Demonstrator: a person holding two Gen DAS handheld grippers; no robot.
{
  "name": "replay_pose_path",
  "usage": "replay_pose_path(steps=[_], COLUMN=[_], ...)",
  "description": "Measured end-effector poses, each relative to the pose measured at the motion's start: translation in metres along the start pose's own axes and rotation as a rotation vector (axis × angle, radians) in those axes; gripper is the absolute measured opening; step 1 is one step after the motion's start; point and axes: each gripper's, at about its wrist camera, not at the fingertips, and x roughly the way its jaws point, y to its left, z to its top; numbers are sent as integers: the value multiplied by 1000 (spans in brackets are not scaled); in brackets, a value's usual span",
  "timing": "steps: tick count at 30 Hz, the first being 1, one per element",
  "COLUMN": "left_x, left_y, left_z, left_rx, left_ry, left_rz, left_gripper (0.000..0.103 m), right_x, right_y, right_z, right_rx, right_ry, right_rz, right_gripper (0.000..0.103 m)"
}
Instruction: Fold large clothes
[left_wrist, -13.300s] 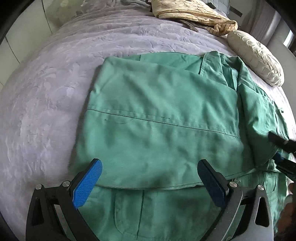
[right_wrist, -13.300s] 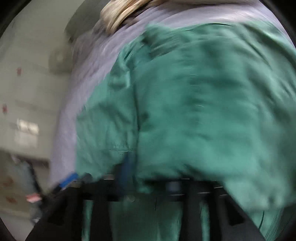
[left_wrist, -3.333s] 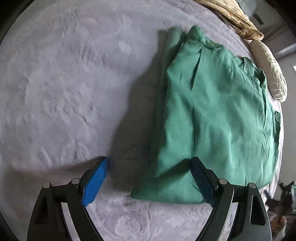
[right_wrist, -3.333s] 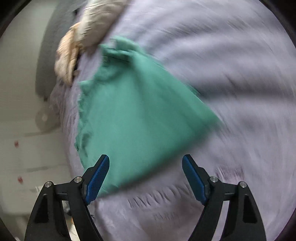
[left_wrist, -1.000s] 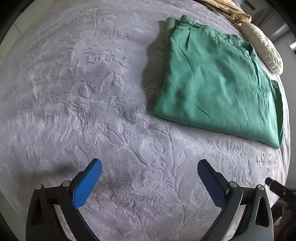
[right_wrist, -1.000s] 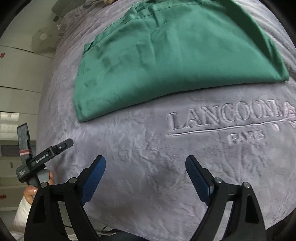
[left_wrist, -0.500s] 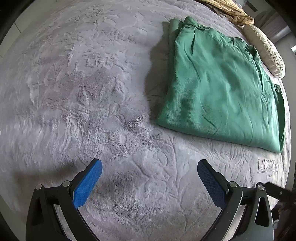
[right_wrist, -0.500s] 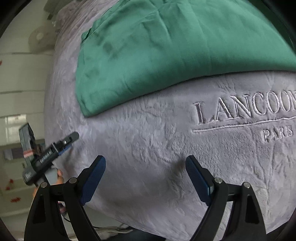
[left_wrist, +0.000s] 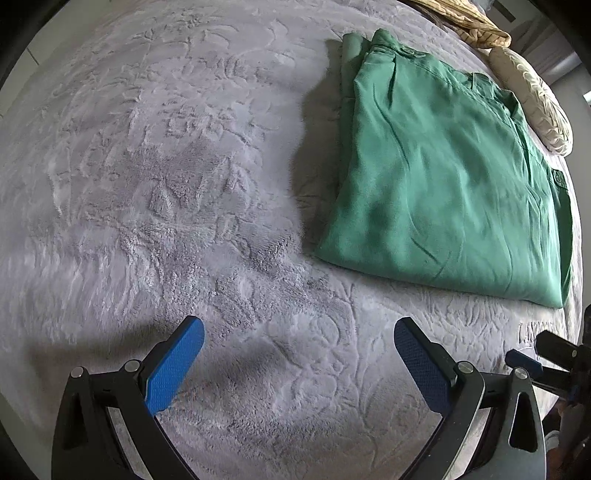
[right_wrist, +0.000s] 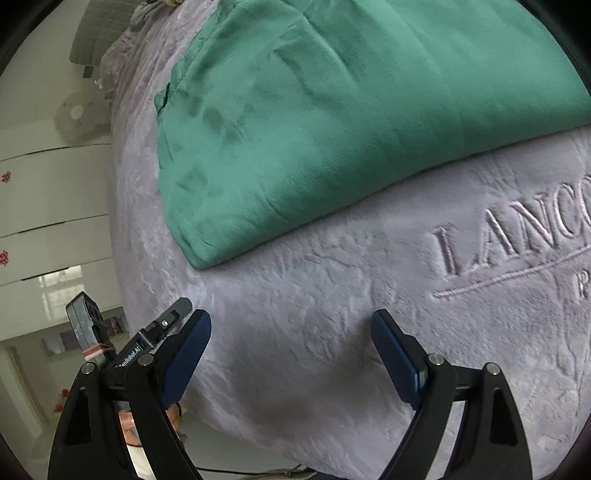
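step: fold looks done | green garment (left_wrist: 454, 177) flat on bed (left_wrist: 166, 184) | left gripper (left_wrist: 299, 354), right gripper (right_wrist: 291, 343) jaws apart, empty | withdraw clear, don't snag the near edge

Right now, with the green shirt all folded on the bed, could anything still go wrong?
Maybe two things. The shirt lies close to the blanket's edge in the right wrist view, so a bump might push it off. Also, both grippers, left and right, hang open over the blanket near the shirt; a low swing might catch the fold and undo it. The plush blanket looks soft, so the stack might sag.
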Motion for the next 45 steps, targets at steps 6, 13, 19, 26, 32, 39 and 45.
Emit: replay_pose_path(steps=[6, 13, 19, 26, 32, 39, 45], left_x=[0, 6, 24, 41, 56, 82, 73], left_y=[18, 27, 30, 40, 27, -29, -78], left_z=[7, 33, 56, 86, 133, 170, 172], left_rx=[-12, -50, -122, -214, -211, -88, 65], left_ry=[4, 4, 24, 57, 64, 152, 111], left_rz=[-17, -88, -224, -458, -602, -665, -494], left_gripper=[103, 103, 103, 103, 103, 101, 26], right_x=[15, 43, 68, 64, 32, 29, 26], right_y=[2, -2, 0, 2, 24, 38, 24], right_z=[11, 34, 54, 59, 67, 68, 55], right_rx=[52, 138, 209, 241, 99, 21, -30], right_ry=[-2, -44, -117, -102, -120, -91, 56], right_rz=[108, 281, 425, 485, 543, 530, 385], right_gripper=[90, 90, 91, 27, 13, 13, 17])
